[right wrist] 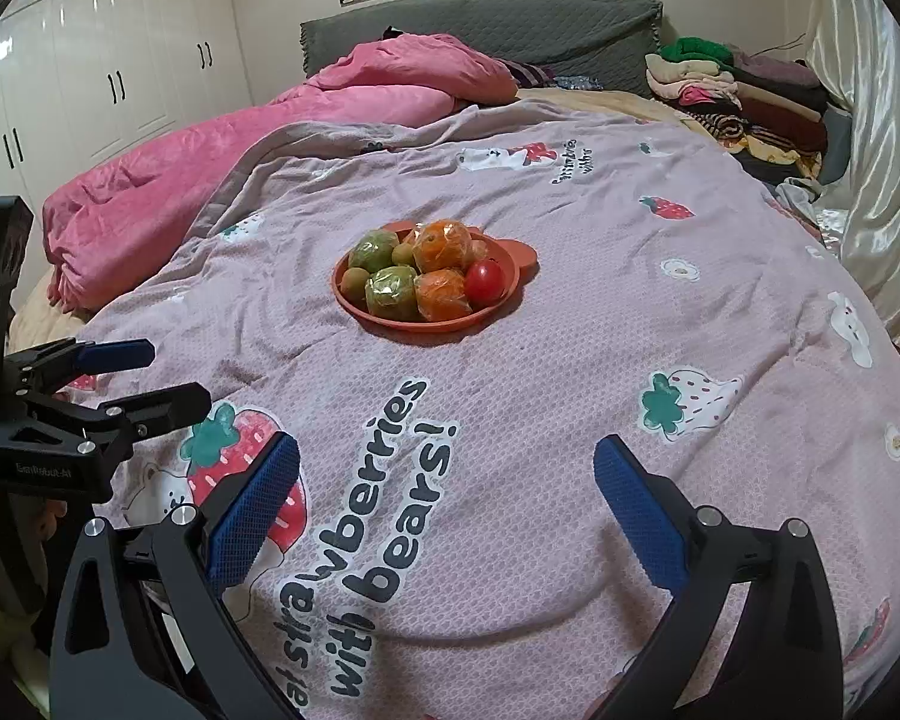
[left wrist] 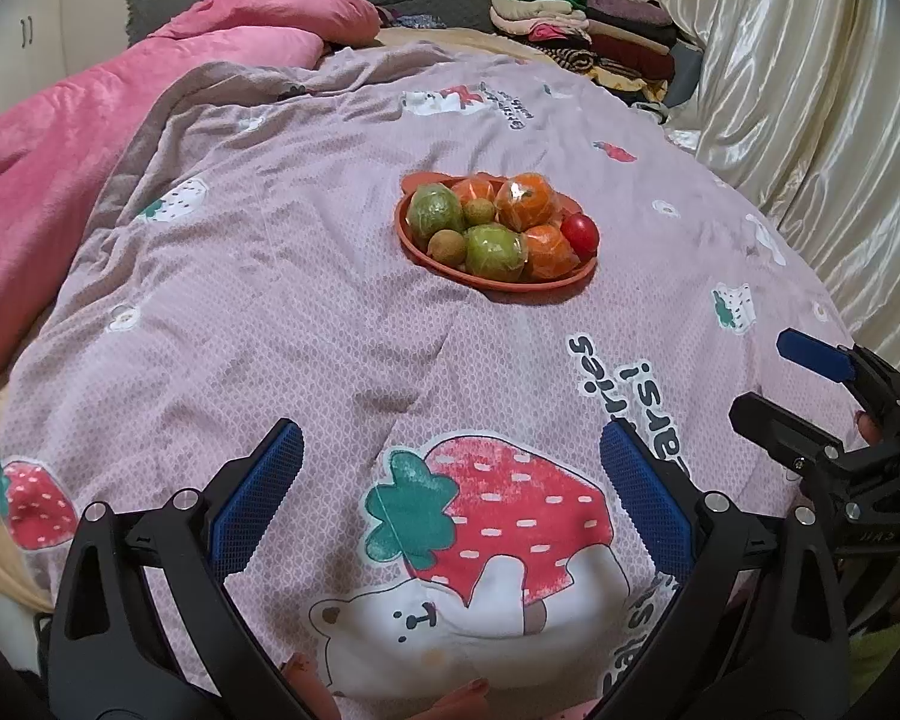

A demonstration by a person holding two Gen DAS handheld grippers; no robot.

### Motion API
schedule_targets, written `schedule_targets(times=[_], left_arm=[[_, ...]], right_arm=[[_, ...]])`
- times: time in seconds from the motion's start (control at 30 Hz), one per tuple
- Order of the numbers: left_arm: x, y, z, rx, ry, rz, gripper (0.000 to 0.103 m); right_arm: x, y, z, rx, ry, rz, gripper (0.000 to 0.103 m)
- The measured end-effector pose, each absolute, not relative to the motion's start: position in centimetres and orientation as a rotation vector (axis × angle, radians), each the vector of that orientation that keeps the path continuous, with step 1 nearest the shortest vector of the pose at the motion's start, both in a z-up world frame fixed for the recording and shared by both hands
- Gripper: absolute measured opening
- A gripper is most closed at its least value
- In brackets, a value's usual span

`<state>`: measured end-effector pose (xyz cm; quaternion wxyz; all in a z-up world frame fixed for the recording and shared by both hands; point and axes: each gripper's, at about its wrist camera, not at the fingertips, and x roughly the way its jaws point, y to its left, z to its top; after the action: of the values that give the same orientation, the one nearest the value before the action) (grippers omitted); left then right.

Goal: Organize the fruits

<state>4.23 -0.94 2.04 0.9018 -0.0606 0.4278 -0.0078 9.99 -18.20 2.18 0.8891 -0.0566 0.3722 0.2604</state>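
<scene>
An orange bear-eared plate (left wrist: 417,240) (right wrist: 513,258) sits mid-bed on the strawberry-print quilt. It holds wrapped oranges (left wrist: 525,199) (right wrist: 444,246), wrapped green fruits (left wrist: 433,210) (right wrist: 390,294), small brown-green fruits (left wrist: 447,245) (right wrist: 353,281) and a red tomato (left wrist: 579,232) (right wrist: 485,279). My left gripper (left wrist: 450,492) is open and empty, low over the quilt, well short of the plate. My right gripper (right wrist: 447,498) is open and empty too, also well short of the plate. Each gripper shows in the other's view, the right (left wrist: 798,378) and the left (right wrist: 144,378).
A pink duvet (left wrist: 90,138) (right wrist: 240,138) lies bunched at the left. Folded clothes (left wrist: 588,30) (right wrist: 744,90) are stacked at the far right by a cream curtain (left wrist: 810,90). A grey headboard (right wrist: 480,24) and white wardrobes (right wrist: 108,72) stand behind.
</scene>
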Motion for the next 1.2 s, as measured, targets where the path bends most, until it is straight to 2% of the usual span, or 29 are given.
schedule_targets(times=[1.2], left_arm=[[4.13,-0.79,2.26,-0.115,0.896,-0.001,0.093]], right_arm=[[9.84,-18.29,2.62,-0.129,0.771,0.529,0.098]])
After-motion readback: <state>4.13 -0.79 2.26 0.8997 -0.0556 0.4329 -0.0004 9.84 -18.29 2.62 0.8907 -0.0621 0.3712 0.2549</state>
